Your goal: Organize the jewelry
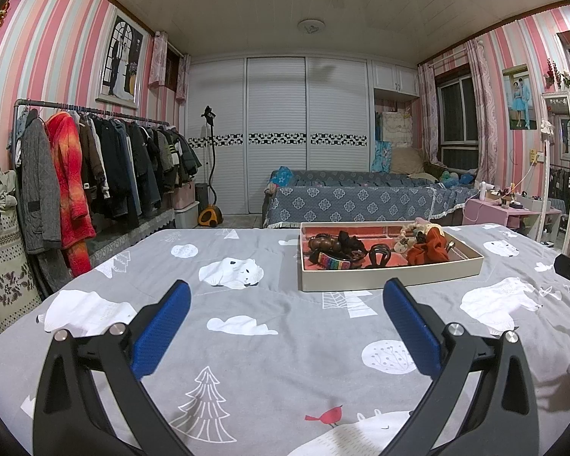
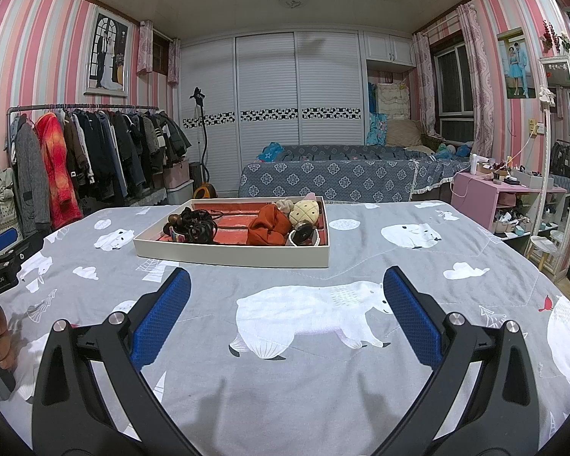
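- The left gripper (image 1: pixel 287 296) hovers over the grey bedspread (image 1: pixel 269 357), its blue fingers spread wide with nothing between them.
- The right gripper (image 2: pixel 287 285) is likewise released, above a printed polar bear.
- A shallow white tray (image 2: pixel 228 252) with a red lining lies on the bedspread, beyond both grippers, to the far right in the left view.
- Inside it: dark hair clips (image 2: pixel 195 226) at the left, an orange scrunchie (image 2: pixel 269 224) and a cream pineapple-shaped piece (image 2: pixel 304 211) at the right.

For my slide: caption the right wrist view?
Open right gripper hovers over the bear-print bedspread, facing a cream tray of hair accessories.
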